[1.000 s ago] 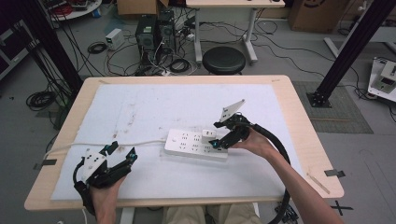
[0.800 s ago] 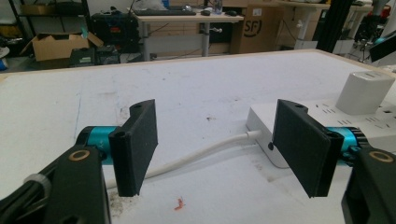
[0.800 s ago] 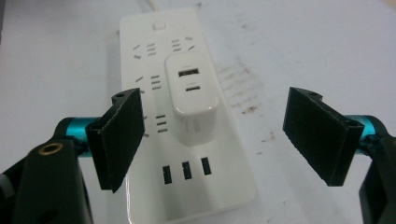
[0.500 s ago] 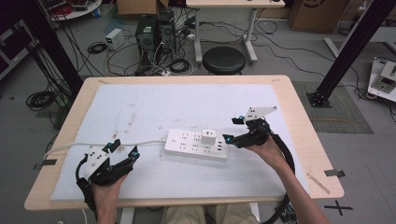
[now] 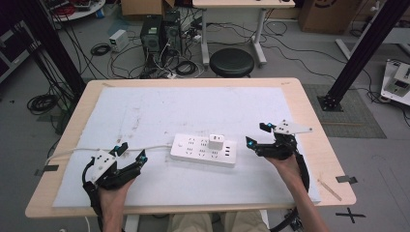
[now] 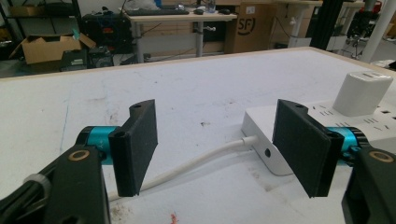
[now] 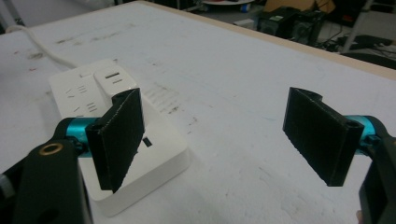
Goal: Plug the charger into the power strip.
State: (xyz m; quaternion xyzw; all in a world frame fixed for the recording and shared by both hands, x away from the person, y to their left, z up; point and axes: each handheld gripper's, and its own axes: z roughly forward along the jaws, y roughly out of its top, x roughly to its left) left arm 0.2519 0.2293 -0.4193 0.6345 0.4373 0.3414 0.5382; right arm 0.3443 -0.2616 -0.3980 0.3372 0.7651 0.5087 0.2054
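High view: wooden table (image 5: 309,104) under a stained white mat (image 5: 193,108); power strip (image 5: 204,150) mid-mat with charger (image 5: 216,142) plugged in, cord (image 5: 96,151) trailing left; left gripper (image 5: 131,155) and right gripper (image 5: 257,135) flank it, both apart from it; stool (image 5: 232,61), cables on grey floor.

Left gripper view: jaws open, empty; cord and strip end (image 6: 261,140) beyond; cardboard boxes (image 6: 46,49) behind.

Right gripper view: jaws wide, empty; strip (image 7: 135,140) by one jaw.
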